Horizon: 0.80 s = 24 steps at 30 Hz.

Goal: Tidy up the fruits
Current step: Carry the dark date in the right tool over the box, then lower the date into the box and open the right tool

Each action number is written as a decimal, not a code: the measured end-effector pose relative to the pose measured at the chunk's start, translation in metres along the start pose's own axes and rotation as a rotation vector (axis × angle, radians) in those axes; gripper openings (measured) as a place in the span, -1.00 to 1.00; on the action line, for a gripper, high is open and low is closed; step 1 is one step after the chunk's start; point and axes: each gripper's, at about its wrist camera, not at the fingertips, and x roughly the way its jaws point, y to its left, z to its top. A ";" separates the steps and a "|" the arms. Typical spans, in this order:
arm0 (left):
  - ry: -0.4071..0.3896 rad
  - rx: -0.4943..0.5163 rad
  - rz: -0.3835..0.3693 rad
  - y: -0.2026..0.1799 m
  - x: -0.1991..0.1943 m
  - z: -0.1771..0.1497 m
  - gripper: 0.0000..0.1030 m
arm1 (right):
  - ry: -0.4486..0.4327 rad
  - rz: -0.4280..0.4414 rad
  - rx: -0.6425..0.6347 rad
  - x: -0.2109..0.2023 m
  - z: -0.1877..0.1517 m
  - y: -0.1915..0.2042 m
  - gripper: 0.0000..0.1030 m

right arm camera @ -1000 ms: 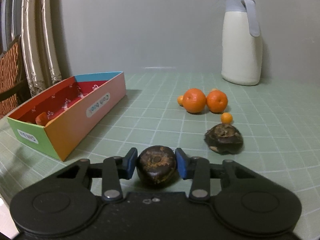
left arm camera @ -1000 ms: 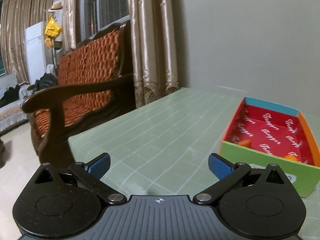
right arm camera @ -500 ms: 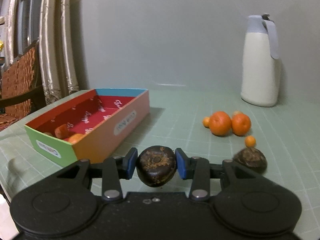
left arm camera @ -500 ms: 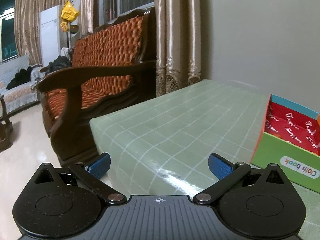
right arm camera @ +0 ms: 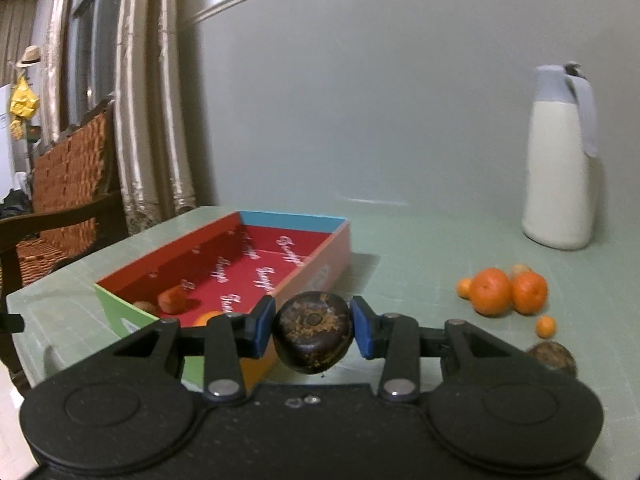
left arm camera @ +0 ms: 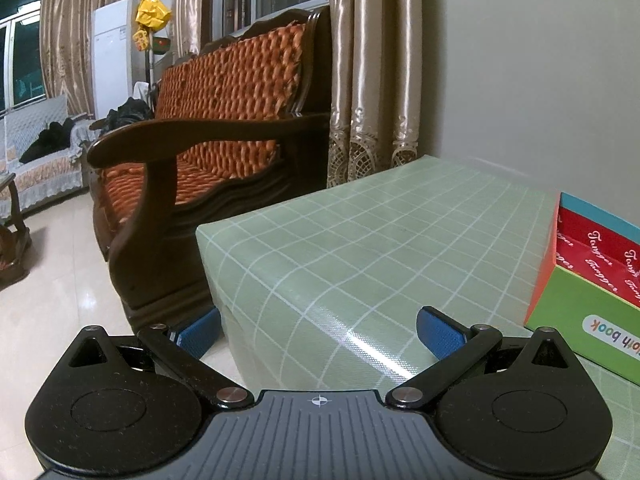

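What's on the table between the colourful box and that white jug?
Right wrist view: only bare green tablecloth between box and jug.

The box [left arm camera: 592, 292] is cut by the frame edge — a second dark fruit [right arm camera: 554, 357] sits half-hidden behind the right claw [right arm camera: 313, 332].

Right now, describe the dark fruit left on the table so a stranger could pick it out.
Start at the tall white thermos jug by the wall and come toward the camera past the cluster of oranges. Just beyond the tiniest orange lies the dark brown fruit, the only dark, rough-skinned piece among bright orange ones.
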 end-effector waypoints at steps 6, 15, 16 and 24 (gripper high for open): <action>0.004 -0.009 -0.002 0.002 0.001 0.000 1.00 | -0.007 0.061 0.000 0.016 0.012 0.020 -0.22; 0.015 -0.029 -0.015 0.007 0.004 0.002 1.00 | 0.043 0.140 -0.027 0.051 0.022 0.056 -0.23; 0.015 -0.031 -0.017 0.007 0.004 0.002 1.00 | 0.050 0.146 -0.033 0.055 0.022 0.060 -0.22; 0.025 -0.040 -0.028 0.005 0.005 0.002 1.00 | 0.107 0.158 -0.046 0.069 0.016 0.075 -0.22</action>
